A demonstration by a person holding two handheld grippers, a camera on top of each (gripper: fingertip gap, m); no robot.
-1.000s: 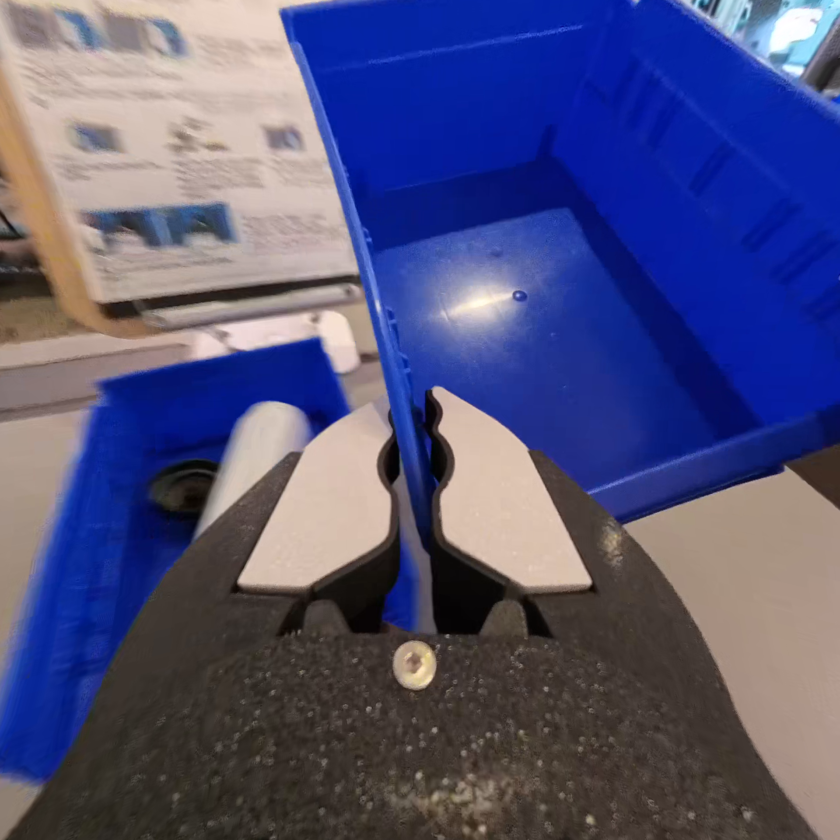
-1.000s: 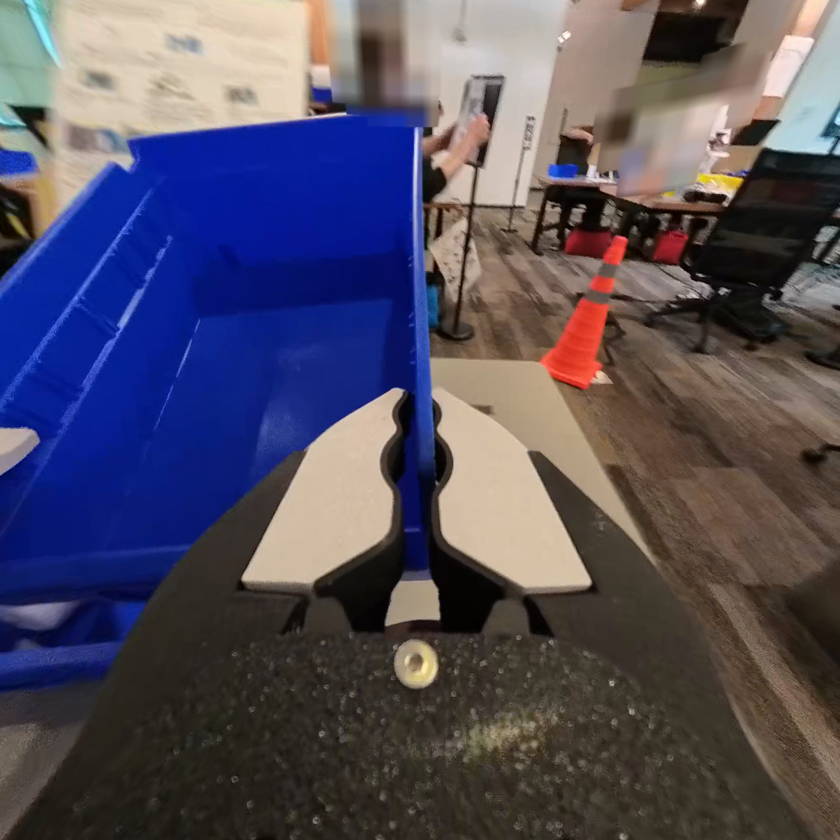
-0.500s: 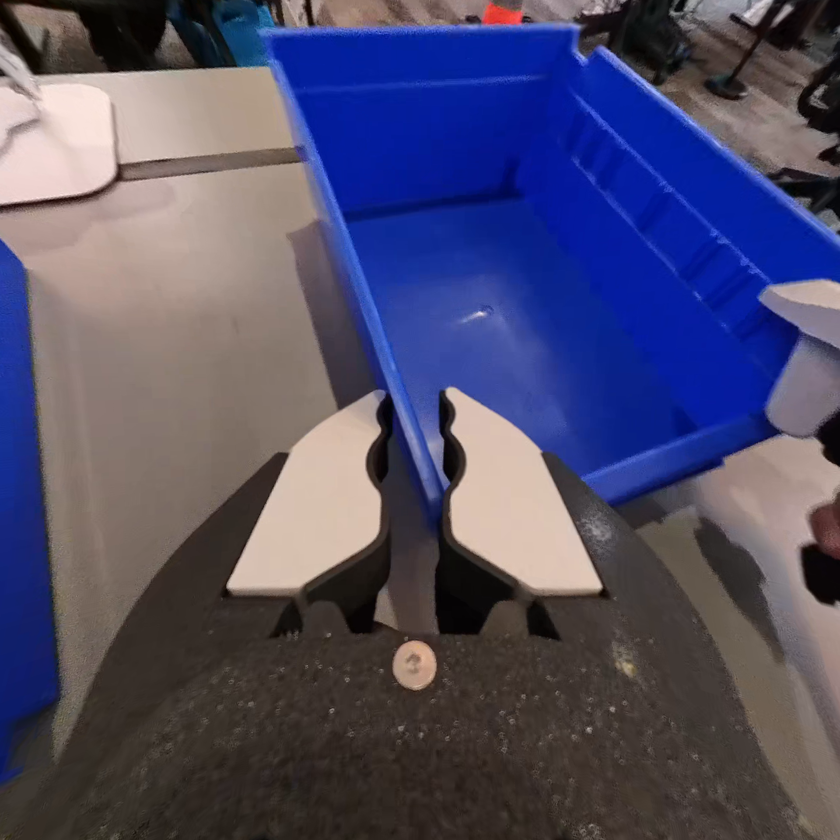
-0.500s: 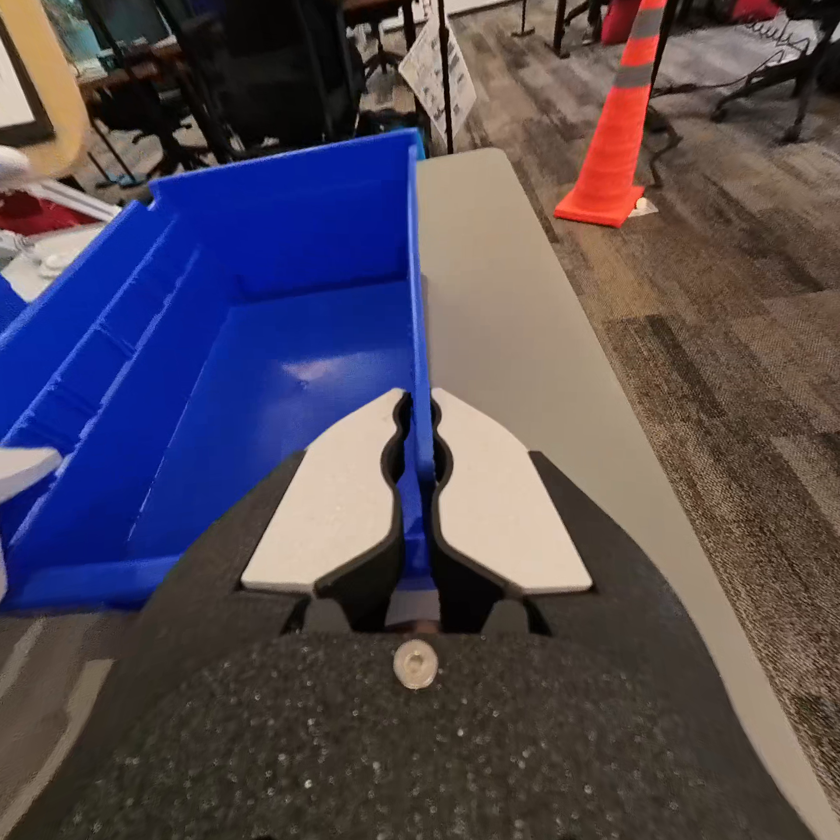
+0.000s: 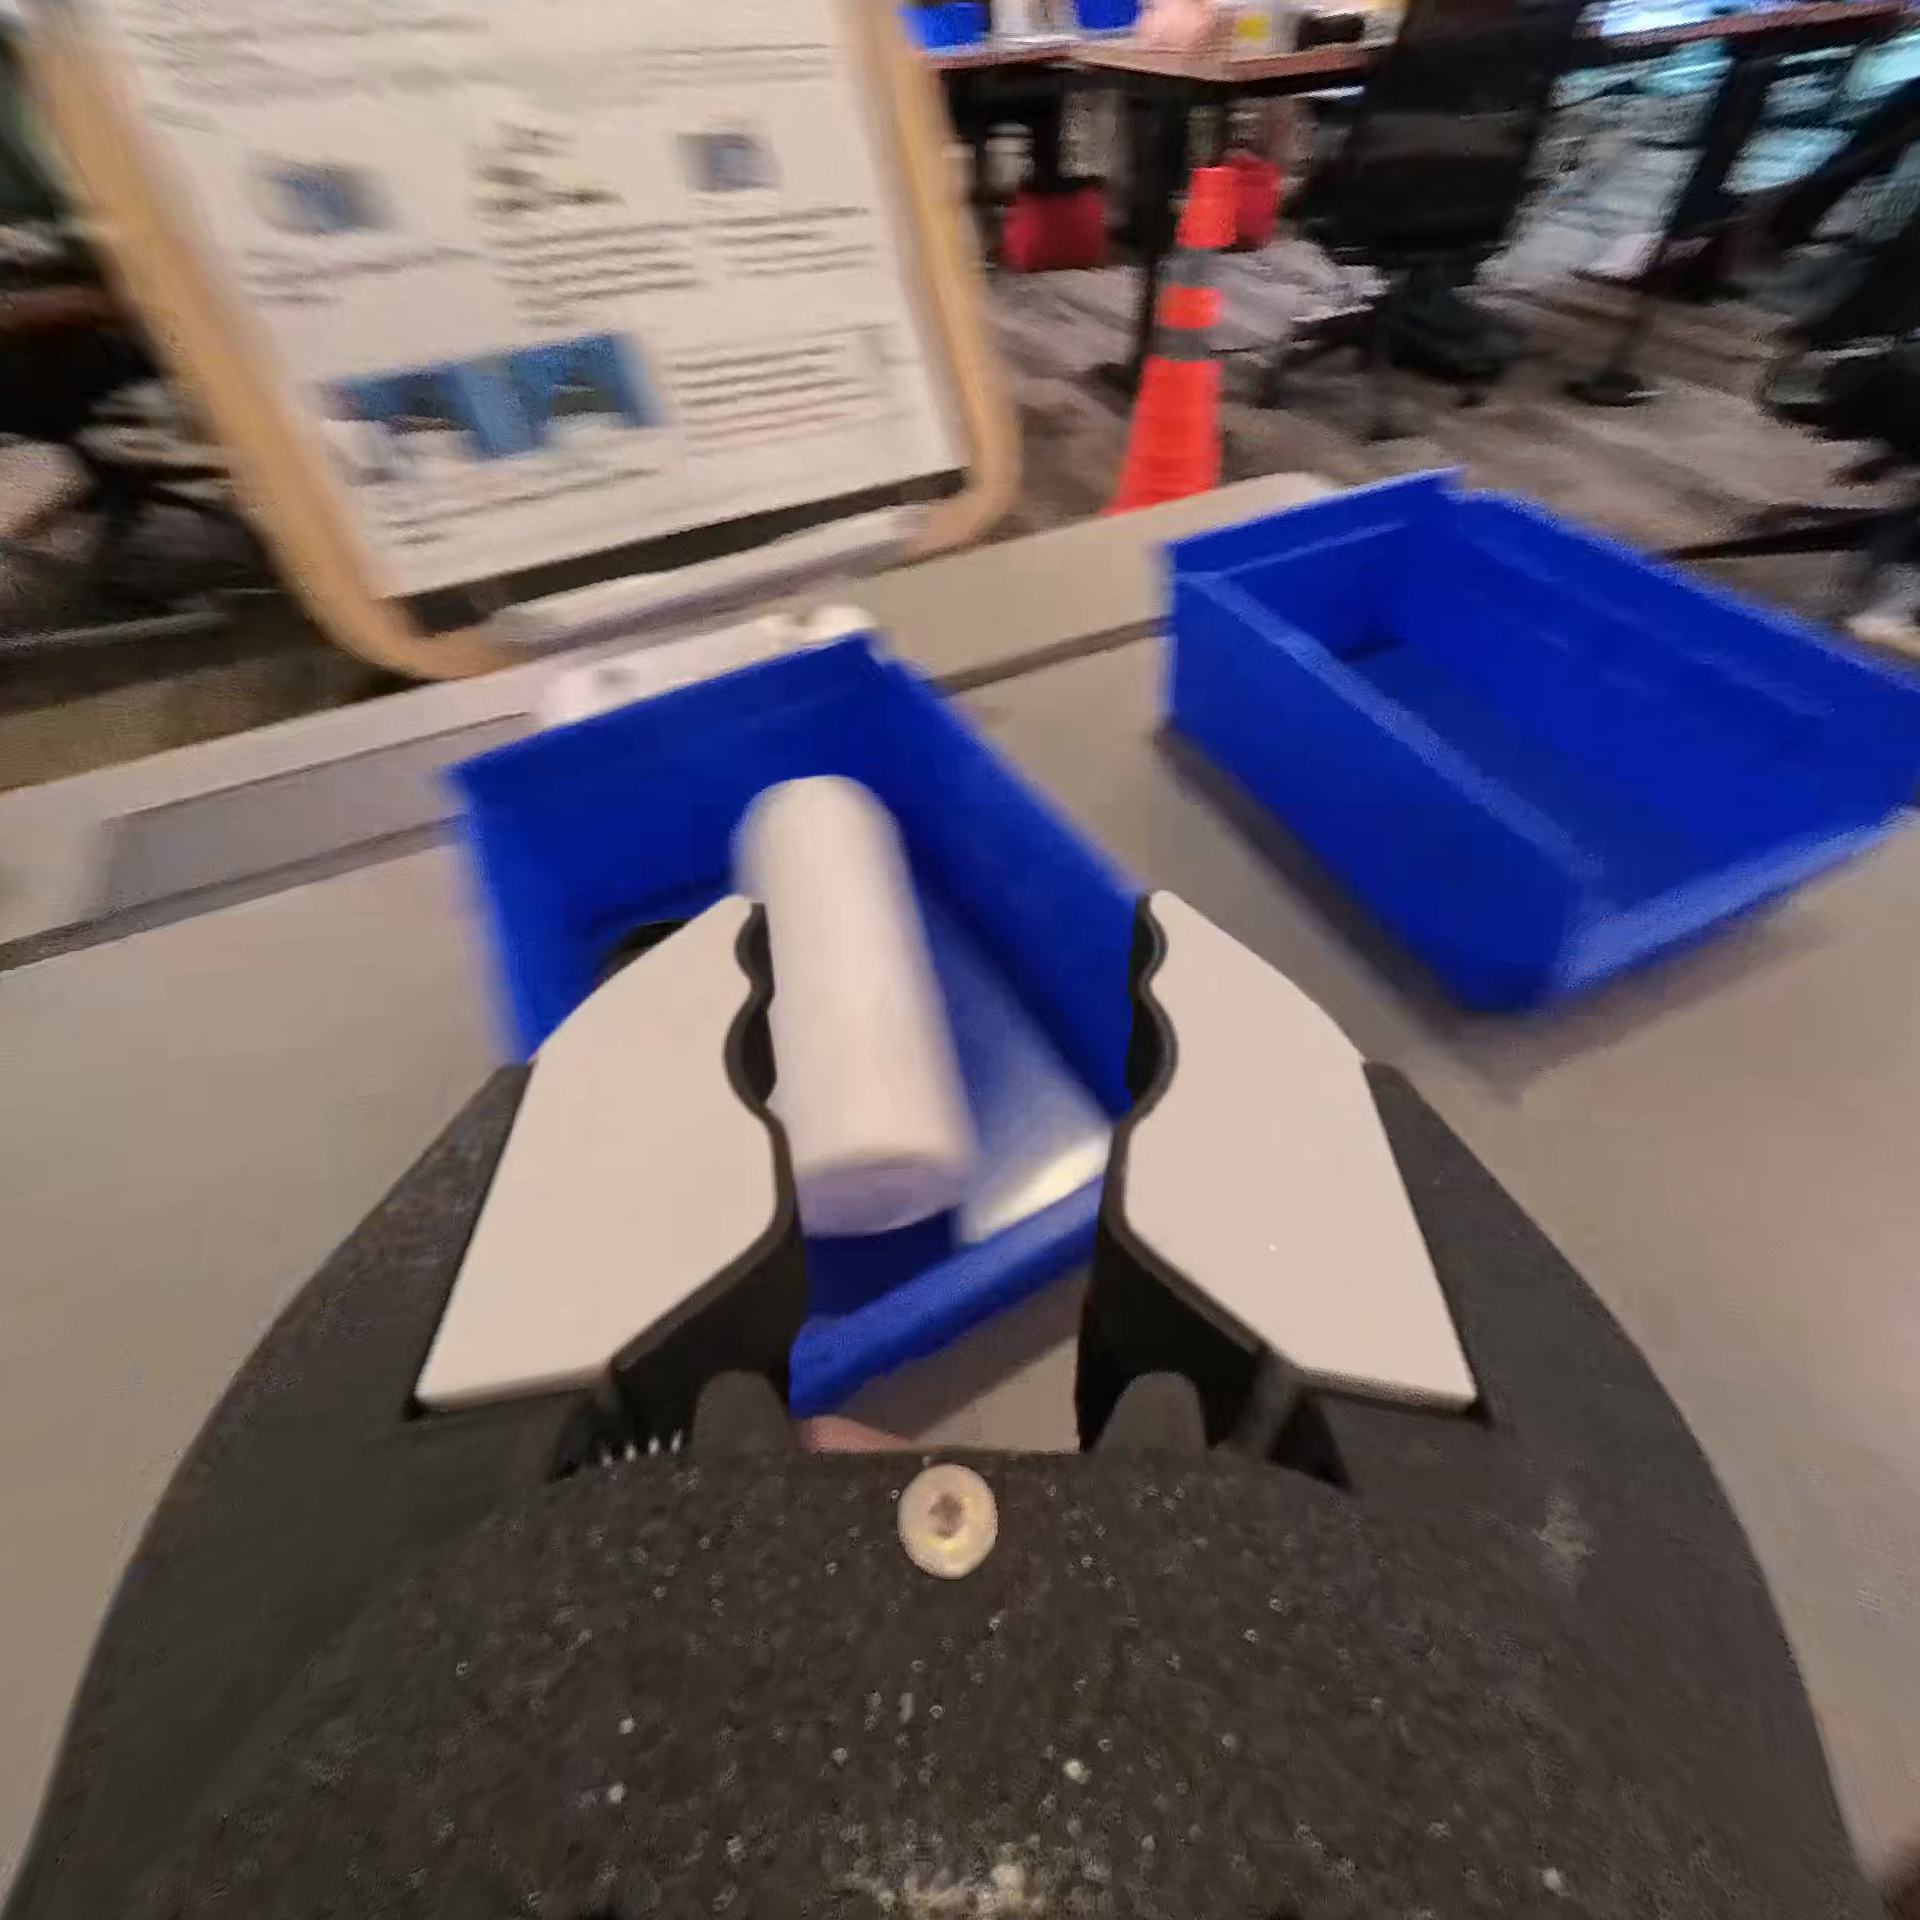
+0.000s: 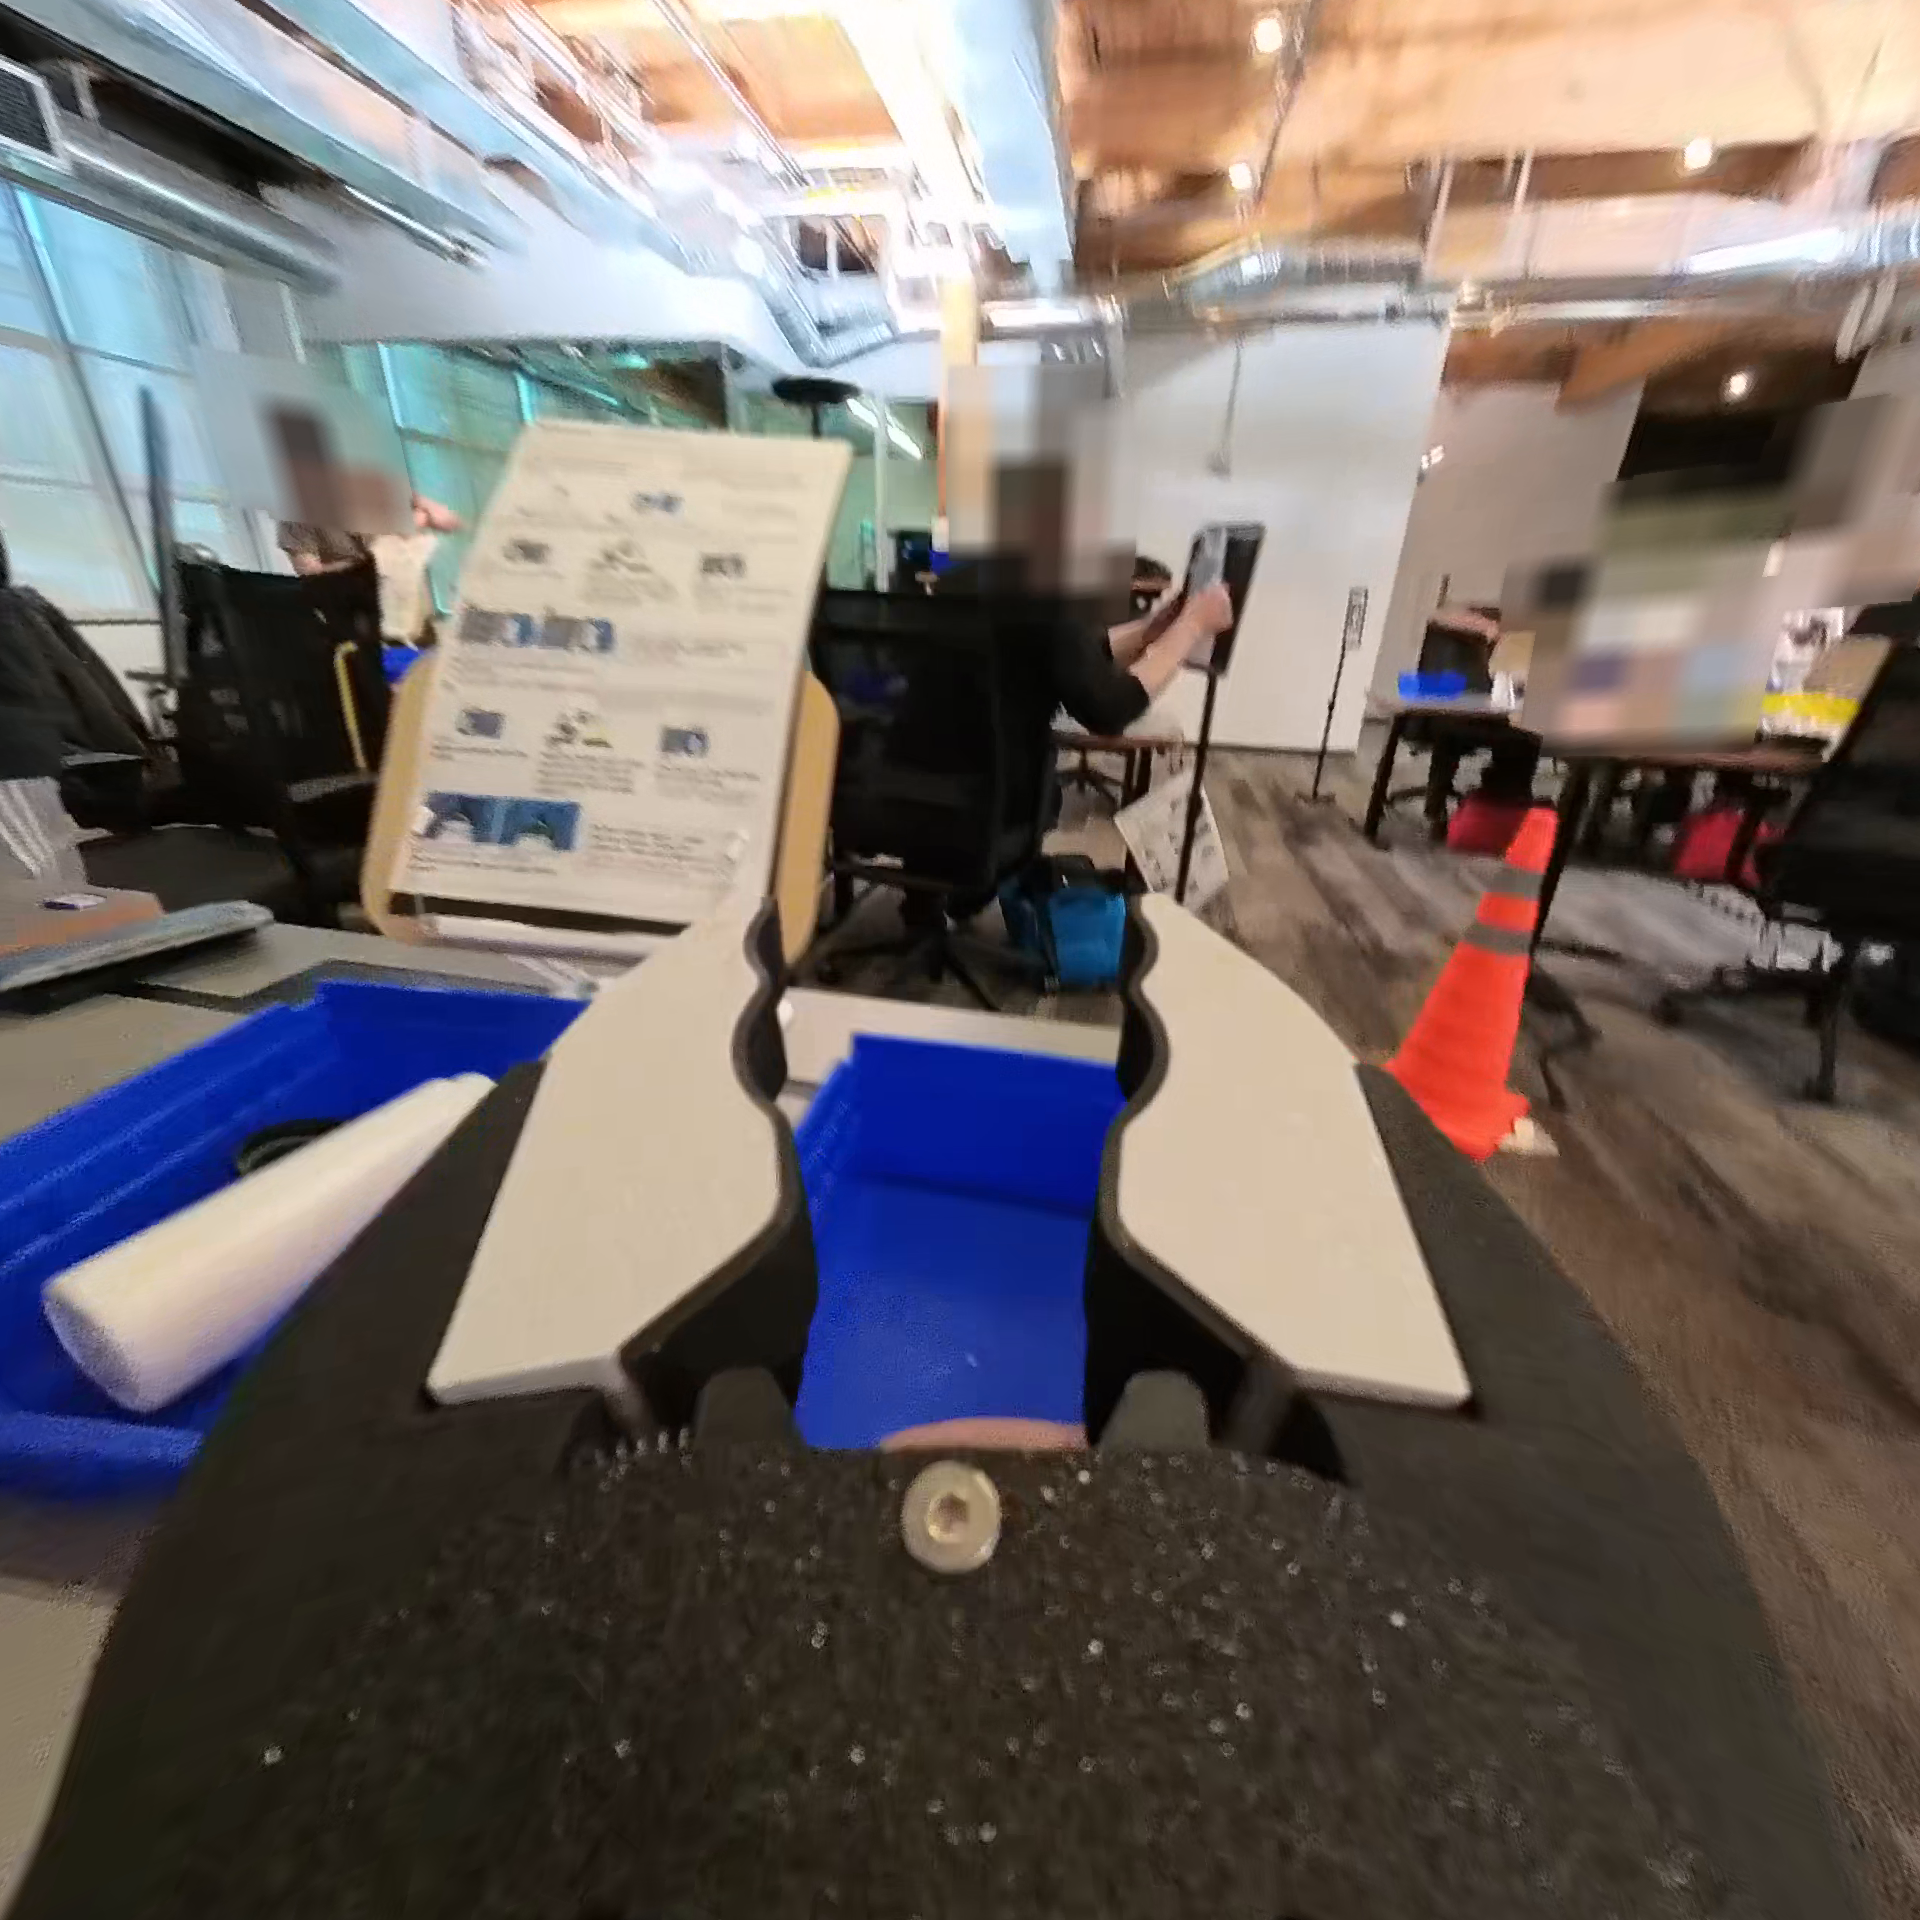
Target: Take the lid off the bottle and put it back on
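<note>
Now, line by line:
Left gripper (image 5: 940, 997): spread wide, pinching nothing — hanging above the near bin.
Right gripper (image 6: 940, 1008): spread wide too, bare, over the other bin.
Bottle (image 5: 852, 997): white, lying on its side in the near bin (image 5: 540, 831).
Lid: a dark round thing by the bottle's far end — too blurred to tell.
Far bin (image 5: 1403, 831): blue, well apart to the right on the grey table (image 5: 208, 1091).
Background: poster board (image 5: 540, 270), orange cone (image 5: 1174, 416).

R claw (image 6: 943, 997) open over blue bin (image 6: 935, 1299); white bottle (image 6: 249, 1236) left.
</note>
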